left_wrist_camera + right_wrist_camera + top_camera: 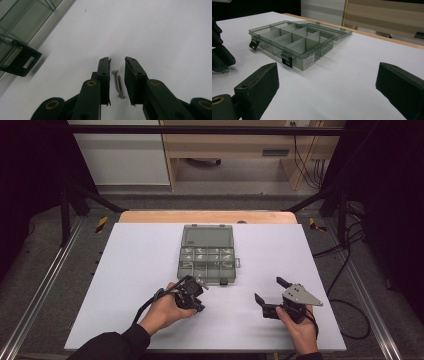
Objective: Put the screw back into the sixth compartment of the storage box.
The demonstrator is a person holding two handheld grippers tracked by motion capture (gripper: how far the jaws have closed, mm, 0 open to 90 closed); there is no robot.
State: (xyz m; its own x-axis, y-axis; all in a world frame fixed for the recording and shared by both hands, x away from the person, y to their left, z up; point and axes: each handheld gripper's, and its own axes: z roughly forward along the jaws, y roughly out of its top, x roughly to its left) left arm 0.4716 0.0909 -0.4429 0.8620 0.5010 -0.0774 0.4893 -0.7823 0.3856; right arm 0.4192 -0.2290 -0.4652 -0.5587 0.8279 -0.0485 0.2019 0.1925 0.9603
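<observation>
White tabletop [140, 270] carries everything. Between the left gripper's [117, 60] narrowly parted jaws lie two screws [119, 84], side by side, slim and silvery, not yet pinched; closing could roll one away or catch both. Just beyond sits the open smoky compartment box [207, 253]. Far right, the right gripper [266, 290] gapes wide, empty.
</observation>
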